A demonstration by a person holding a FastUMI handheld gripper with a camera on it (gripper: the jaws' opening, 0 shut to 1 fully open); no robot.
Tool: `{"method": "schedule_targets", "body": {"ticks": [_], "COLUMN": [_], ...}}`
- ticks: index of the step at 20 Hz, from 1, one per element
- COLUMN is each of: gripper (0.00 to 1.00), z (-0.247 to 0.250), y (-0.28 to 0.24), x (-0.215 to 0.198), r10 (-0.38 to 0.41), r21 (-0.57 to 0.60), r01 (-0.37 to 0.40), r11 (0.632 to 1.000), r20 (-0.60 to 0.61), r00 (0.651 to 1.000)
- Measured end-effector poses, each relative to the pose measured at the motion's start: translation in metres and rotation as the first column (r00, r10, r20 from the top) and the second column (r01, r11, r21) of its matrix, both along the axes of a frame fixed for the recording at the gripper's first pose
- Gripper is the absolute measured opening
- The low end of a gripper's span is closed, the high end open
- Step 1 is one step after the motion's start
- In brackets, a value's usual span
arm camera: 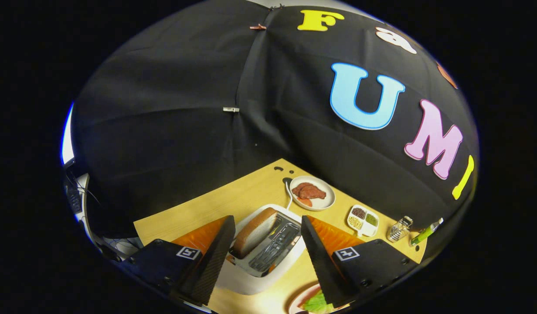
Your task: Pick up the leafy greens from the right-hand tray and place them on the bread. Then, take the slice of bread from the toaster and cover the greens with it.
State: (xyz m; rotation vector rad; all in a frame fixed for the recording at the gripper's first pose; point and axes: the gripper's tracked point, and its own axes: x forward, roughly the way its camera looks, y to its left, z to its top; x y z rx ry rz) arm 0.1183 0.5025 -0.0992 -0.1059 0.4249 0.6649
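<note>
My gripper (265,248) is open, its two fingers spread wide and hovering above the white toaster (268,248). A slice of bread (254,231) stands upright in the toaster's slot nearest the left finger, sticking out above the top. It lies between the fingers without touching either. The slot beside it looks empty. Leafy greens (315,302) rest on a plate (300,298) close under the right finger; whether bread lies beneath them is hidden.
Beyond the toaster a white plate (312,193) holds reddish meat, with the toaster's cord beside it. Past the right finger stand a divided dish of seasonings (363,220), a glass shaker (399,229) and a green-tipped tube (425,233). The wooden table (207,209) ends at the black wall.
</note>
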Motion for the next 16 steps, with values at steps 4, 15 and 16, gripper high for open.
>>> {"method": "schedule_targets", "body": {"ticks": [4, 15, 16], "gripper": [0.83, 0.11, 0.11], "z": [-0.044, -0.005, 0.007], "y": [0.008, 0.009, 0.005], "x": [0.02, 0.008, 0.009], "r10": [-0.062, -0.035, -0.037], "r21": [-0.066, 0.121, 0.144], "r01": [0.058, 0.048, 0.05], "r11": [0.996, 0.992, 0.988], "r20": [-0.065, -0.105, -0.093], "r00": [0.996, 0.994, 0.995]}}
